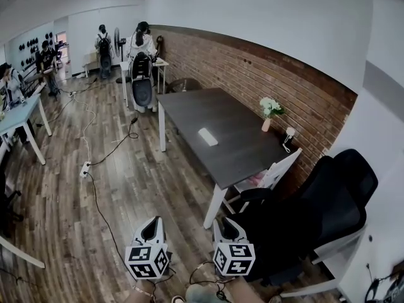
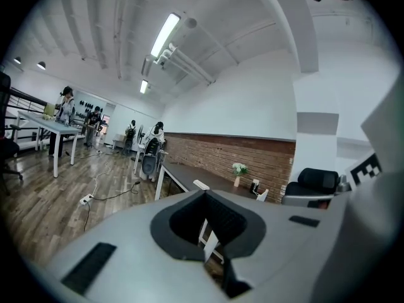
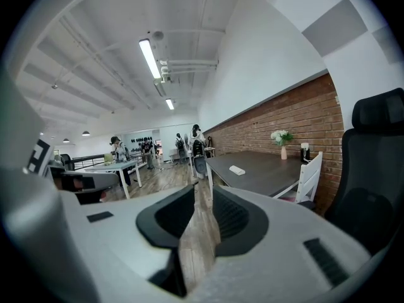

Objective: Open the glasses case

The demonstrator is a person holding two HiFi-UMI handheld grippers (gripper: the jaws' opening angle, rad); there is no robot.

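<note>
The left gripper (image 2: 205, 193) is pointing across the room with its jaw tips resting together and nothing caught between them. Only a thin slit behind the tips is letting a white table leg (image 2: 209, 240) show through. Beside it, the right gripper (image 3: 203, 188) is standing with its jaws apart, gripping nothing, and the wooden floor (image 3: 196, 245) is showing through the gap. In the head view both grippers are hovering side by side at the bottom edge, each carrying a marker cube (image 1: 147, 261) with square black-and-white patterns, above the floor and well short of the table. Just to the right of the right gripper a black office chair (image 1: 315, 213) is standing, and beyond it a white chair (image 1: 278, 169) is sitting at the table's near corner. The glasses case (image 1: 207, 136), a small white oblong, is lying flat near the middle of the dark table (image 1: 240, 150), well apart from both grippers and untouched. A small vase of white flowers (image 1: 269, 112) is sitting farther along the tabletop, against the brick wall (image 1: 252, 68). Across the floor a black cable (image 1: 107, 153) is trailing to a white power strip (image 1: 84, 169), and several people are standing at far desks.
</note>
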